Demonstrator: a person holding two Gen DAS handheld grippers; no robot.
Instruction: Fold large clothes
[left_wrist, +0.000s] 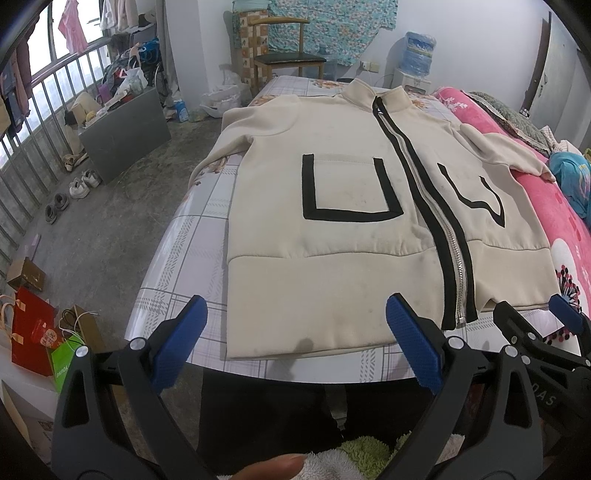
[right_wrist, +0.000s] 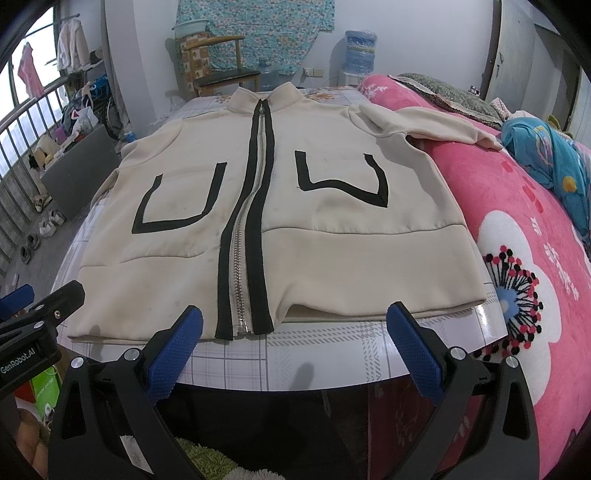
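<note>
A cream zip-up jacket with black pocket outlines and a black-edged metal zipper lies flat, front up and zipped, on a checked table. It also shows in the right wrist view. Its collar points away from me and its hem lies near the table's front edge. My left gripper is open and empty, just in front of the hem's left half. My right gripper is open and empty, in front of the hem near the zipper's end. The right sleeve rests on a pink blanket.
A pink flowered blanket lies along the table's right side, with blue clothing on it. A wooden chair and a water dispenser stand behind. Shoes, a grey box and gift bags sit on the floor at left.
</note>
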